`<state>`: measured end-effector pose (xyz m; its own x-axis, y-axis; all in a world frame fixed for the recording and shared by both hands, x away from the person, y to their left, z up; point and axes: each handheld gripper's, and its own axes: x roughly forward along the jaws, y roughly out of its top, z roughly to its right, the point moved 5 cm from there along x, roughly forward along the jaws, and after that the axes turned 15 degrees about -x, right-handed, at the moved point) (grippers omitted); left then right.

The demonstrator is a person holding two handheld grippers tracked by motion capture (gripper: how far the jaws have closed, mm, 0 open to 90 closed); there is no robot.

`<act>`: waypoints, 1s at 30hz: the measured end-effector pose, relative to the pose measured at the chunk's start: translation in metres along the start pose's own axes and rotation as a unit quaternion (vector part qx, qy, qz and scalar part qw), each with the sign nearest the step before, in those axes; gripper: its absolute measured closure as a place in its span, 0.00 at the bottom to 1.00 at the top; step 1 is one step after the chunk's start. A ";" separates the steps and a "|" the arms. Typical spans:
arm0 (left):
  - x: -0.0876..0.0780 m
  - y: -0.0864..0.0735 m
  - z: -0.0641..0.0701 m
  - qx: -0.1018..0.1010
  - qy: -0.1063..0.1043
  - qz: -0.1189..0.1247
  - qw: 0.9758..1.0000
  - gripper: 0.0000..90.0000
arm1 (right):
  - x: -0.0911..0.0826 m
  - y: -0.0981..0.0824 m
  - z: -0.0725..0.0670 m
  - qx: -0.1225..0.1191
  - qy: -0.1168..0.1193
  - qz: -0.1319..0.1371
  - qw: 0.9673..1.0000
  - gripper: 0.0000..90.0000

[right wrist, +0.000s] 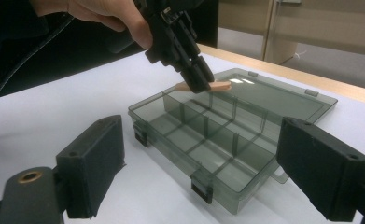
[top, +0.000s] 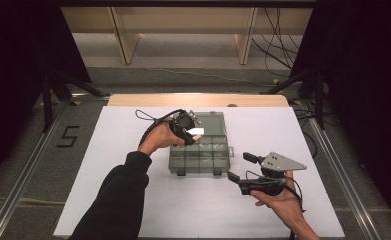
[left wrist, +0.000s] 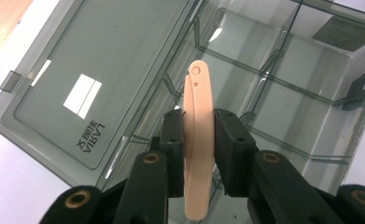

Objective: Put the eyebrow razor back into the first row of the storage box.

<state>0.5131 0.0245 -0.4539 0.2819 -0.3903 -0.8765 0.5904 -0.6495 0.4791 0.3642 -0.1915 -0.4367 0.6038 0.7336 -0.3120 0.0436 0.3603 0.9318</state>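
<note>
A white sheet (top: 114, 131) covers the table. Beyond its far edge stand pale wooden legs (top: 124, 40). Cables (top: 278, 45) trail beyond its far right corner. A black "5" (top: 68, 136) marks the floor left of it.

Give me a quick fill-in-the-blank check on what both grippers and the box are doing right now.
1. The left gripper is shut on a peach-coloured ____ strip.
2. The lid of the compartment box lies ____.
3. The jaws of the right gripper stand ____ and hold nothing.
4. The held strip hangs above the box's ____.

Missing words: plastic; open; open; compartments
</note>
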 end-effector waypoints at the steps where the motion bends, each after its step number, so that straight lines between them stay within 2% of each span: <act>1: 0.001 0.000 0.000 -0.002 0.000 -0.001 1.000 0.82 | 0.000 0.000 0.000 0.001 -0.001 0.001 1.000 0.18; 3: 0.003 0.001 0.000 -0.003 0.000 -0.001 1.000 0.82 | 0.000 0.000 0.000 0.000 0.000 0.000 1.000 0.18; 5: 0.004 0.001 -0.001 -0.001 0.000 -0.001 1.000 0.82 | 0.000 0.000 -0.002 0.014 0.006 -0.003 1.000 0.18; 8: 0.006 0.001 -0.002 0.001 0.003 -0.003 1.000 0.82 | 0.000 0.000 -0.002 0.014 0.006 -0.002 1.000 0.18; 12: 0.008 0.001 -0.002 -0.008 0.000 -0.003 1.000 0.82 | 0.000 0.000 -0.002 0.014 0.006 -0.002 1.000 0.18; 13: 0.009 0.001 -0.002 -0.007 0.000 -0.005 1.000 0.82 | 0.001 0.000 0.000 0.001 -0.001 0.002 1.000 0.18; 14: 0.010 0.001 -0.002 -0.009 0.001 -0.003 1.000 0.82 | 0.001 0.000 0.000 0.001 -0.001 0.002 1.000 0.18; 16: 0.011 0.000 -0.001 -0.008 0.000 -0.006 1.000 0.82 | 0.000 0.000 -0.002 0.013 0.006 -0.003 1.000 0.18; 18: 0.013 0.000 -0.001 -0.005 0.000 -0.007 1.000 0.82 | 0.000 0.000 -0.002 0.013 0.006 -0.004 1.000 0.18; 22: 0.016 0.000 0.000 -0.013 0.003 -0.007 1.000 0.81 | 0.000 0.000 -0.002 0.014 0.006 -0.003 1.000 0.18; 24: 0.017 0.000 -0.001 -0.012 0.007 -0.007 1.000 0.80 | 0.000 -0.001 -0.002 0.013 0.007 -0.004 1.000 0.18; 30: 0.016 -0.003 -0.003 -0.026 0.007 -0.003 1.000 0.73 | 0.000 -0.001 -0.002 0.013 0.006 -0.004 1.000 0.18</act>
<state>0.5178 0.0219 -0.4699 0.2887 -0.3773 -0.8799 0.6303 -0.6169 0.4713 0.3624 -0.1901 -0.4378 0.5930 0.7382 -0.3216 0.0687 0.3515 0.9336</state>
